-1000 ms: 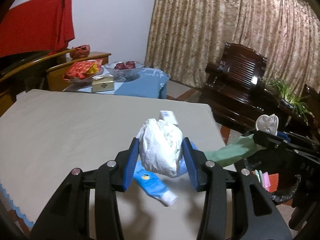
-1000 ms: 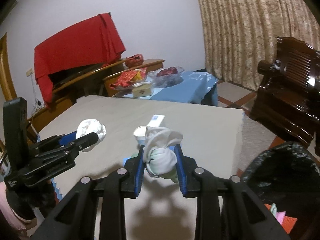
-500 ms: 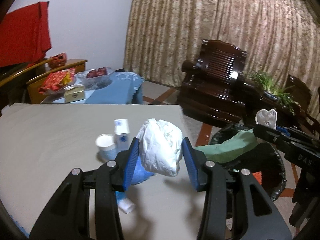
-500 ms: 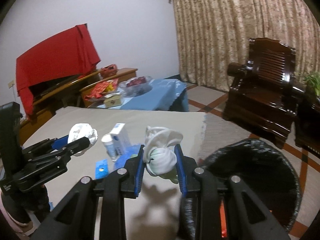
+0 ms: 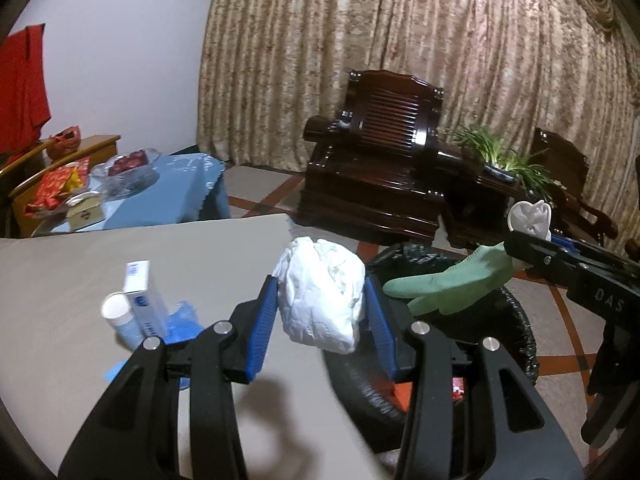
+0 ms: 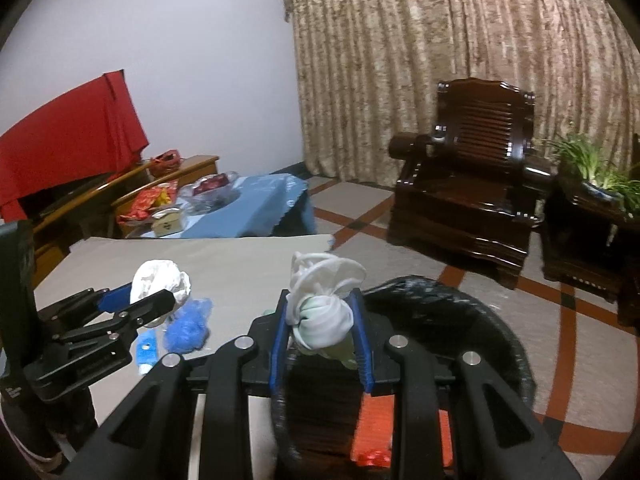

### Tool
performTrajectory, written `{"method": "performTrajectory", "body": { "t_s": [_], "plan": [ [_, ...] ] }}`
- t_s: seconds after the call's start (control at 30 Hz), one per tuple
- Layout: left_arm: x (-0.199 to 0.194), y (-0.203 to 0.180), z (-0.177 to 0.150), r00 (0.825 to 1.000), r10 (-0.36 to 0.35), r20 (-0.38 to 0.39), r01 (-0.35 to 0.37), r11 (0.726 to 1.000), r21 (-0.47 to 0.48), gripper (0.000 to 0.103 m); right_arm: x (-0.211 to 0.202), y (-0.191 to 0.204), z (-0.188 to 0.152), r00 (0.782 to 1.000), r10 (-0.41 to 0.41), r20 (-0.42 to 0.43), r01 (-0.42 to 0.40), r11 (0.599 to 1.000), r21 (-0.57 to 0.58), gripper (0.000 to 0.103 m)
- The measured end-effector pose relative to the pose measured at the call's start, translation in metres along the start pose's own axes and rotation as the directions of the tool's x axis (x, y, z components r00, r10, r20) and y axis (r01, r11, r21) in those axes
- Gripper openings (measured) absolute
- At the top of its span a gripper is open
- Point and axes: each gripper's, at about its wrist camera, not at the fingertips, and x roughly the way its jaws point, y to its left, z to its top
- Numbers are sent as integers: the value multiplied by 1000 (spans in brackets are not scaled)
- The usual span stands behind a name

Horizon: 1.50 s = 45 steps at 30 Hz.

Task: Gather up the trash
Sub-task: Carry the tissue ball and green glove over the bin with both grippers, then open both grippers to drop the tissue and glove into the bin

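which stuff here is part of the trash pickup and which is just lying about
Job:
- crumpled white paper, held in left gripper
- white-and-green glove bundle, held in right gripper
- black-lined bin
- small box, paper cup, blue wrapper on the table

Lying about:
- wooden armchair
- potted plant
- glass bowl

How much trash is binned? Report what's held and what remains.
Done: red scraps already lie in the bin. In hand: left gripper holds crumpled paper; right gripper holds a green-white wad over the bin. Left: box, cup, blue wrappers on the table.
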Motion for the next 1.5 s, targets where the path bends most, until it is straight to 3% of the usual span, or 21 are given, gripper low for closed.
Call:
{"method": "performTrajectory", "body": {
  "t_s": [0.5,0.9,1.0,1.03,1.07,1.2,1.33,1.5],
  "plan": [
    [41,-65,-2,994,-98,-47,101,993,62,43,-9,-61,-18,992,-118,-32,120,991,57,29],
    [79,-99,-6,985,-133,-109,143,986,89,44,-1,-98,-33,982,-173,-71,178,980,83,29],
    [91,-104,-8,975,-171,-141,183,980,78,57,8,-102,-36,978,-185,-95,192,979,73,30],
    [93,-104,-8,973,-179,-145,191,979,75,68,11,-105,-38,975,-199,-101,207,976,71,35],
    [95,-104,-10,971,-188,-144,200,977,71,72,11,-106,-39,974,-205,-101,212,975,70,40],
    [92,-97,-11,971,-193,-139,204,977,69,77,9,-107,-43,973,-211,-91,218,973,75,60],
    [80,-82,-10,980,-159,-121,168,984,62,87,1,-99,-43,977,-206,-55,210,974,81,92],
    [56,-45,-16,993,-58,-101,63,997,51,91,-2,-79,-38,987,-158,-17,159,983,91,97]
  ]
}}
